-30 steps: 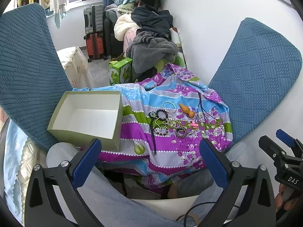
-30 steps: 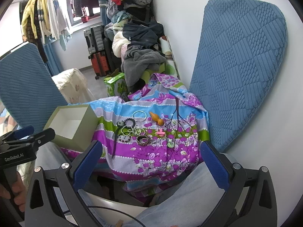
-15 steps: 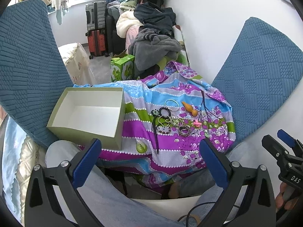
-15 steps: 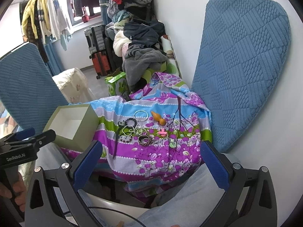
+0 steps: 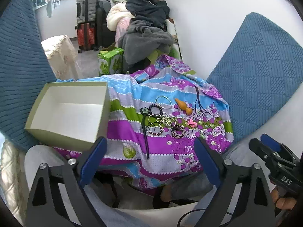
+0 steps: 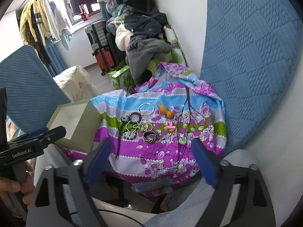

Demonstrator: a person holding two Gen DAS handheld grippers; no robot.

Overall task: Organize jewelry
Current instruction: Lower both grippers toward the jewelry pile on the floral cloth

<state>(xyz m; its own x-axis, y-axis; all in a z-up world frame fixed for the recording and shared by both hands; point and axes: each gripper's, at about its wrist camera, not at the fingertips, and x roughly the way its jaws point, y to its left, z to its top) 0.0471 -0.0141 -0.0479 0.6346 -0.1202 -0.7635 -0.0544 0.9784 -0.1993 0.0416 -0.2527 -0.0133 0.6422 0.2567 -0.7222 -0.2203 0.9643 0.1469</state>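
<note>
Purple floral cloth (image 5: 162, 143) is holding tangled bead bracelets (image 5: 155, 121); both grippers, left gripper (image 5: 149, 158) and right gripper (image 6: 151, 160), are closing empty, so I'd pick one piece for the open cardboard box (image 5: 47, 132).

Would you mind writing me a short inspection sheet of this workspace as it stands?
Surface: flowered cloth in purple, blue and green stripes, draped and creased.
Job's things: open box at the cloth's left edge, nothing seen inside; silver bangle, bead bracelets, patterned bangle, black hair stick, orange gourd, pink clip bunched mid-cloth.
Clutter: nothing seen on the cloth besides the jewelry.
Grippers: left gripper and right gripper both short of the jewelry, closing, nothing between the fingers.
Cables: black cable below the left gripper.
Surroundings: blue cushions, clothes heap, suitcases.
</note>
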